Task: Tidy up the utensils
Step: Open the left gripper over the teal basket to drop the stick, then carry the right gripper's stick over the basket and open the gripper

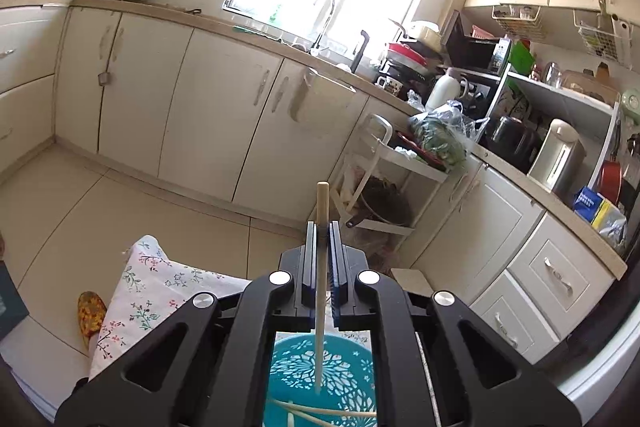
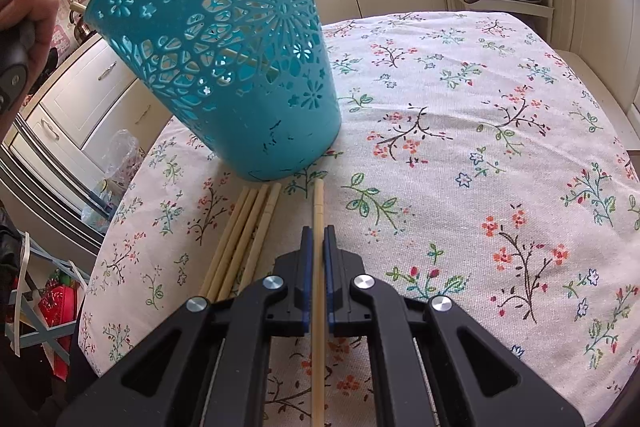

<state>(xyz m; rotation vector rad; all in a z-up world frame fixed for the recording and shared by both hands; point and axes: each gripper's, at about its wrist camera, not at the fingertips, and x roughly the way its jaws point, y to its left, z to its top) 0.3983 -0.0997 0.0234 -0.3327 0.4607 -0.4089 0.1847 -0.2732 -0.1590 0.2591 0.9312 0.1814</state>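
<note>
Here the pale wooden chopstick (image 2: 318, 211) is slender and straight.

Quick count: one teal basket (image 2: 224, 67) near the tablecloth's (image 2: 460, 147) left edge. Four loose chopsticks (image 2: 244, 239) lying bundled just in front of it, plus one chopstick (image 2: 318, 227) beside them. Inside the basket, at least two more chopsticks (image 1: 320, 413); can't count exactly.

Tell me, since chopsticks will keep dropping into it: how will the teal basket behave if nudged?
The basket is probably light: its thin plastic walls are cut through with holes. It may tip easily, being tall with a base narrower than its rim. On the tablecloth it would likely catch rather than slide.
</note>
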